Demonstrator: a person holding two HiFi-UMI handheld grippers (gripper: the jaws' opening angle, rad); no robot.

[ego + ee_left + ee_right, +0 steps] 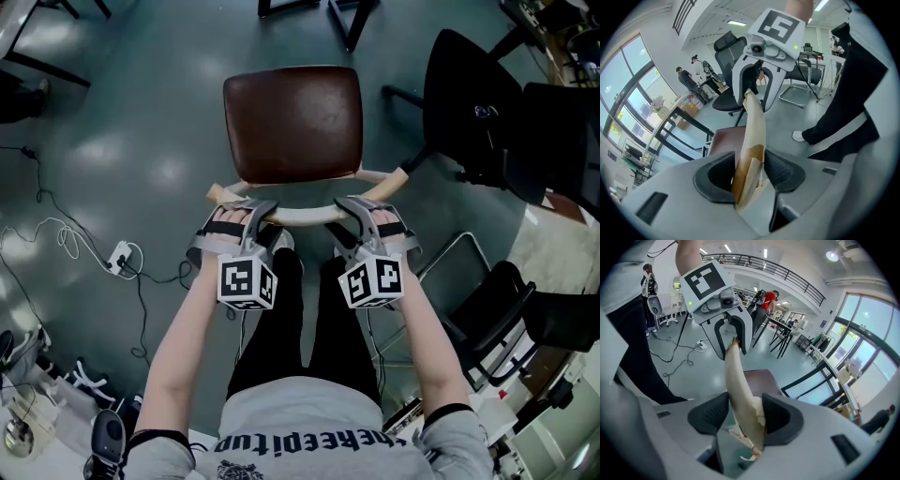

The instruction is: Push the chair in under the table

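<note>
Behind the brown seat (309,94) of the chair (292,131), the pale curved backrest rail (305,215) is gripped at two places. The left gripper (260,208) is clamped on the rail left of its middle. The right gripper (350,204) is clamped on it right of the middle. In each gripper view the rail is seen running between the dark pads and pressed by them, with the other gripper closed round the same rail further along. Both grippers are pointed forward and down.

The chair is stood on the grey floor (141,131), with the rail ends jutting out a little past the seat's side edges. Beyond the seat's front edge a strip of bare floor is seen. Past that strip, black legs (352,23) are cut off by the top edge of the head view. In the right gripper view a black-framed counter (808,376) is seen beyond that same front edge.

To the right, black office chairs (473,103) are stood near the seat's right edge, with only a narrow gap between. To the left, wider floor lies open, crossed by a thin cable (56,234) and a power strip (122,256), both well apart from the chair. The person's trousers (281,319) are seen just behind the rail.
</note>
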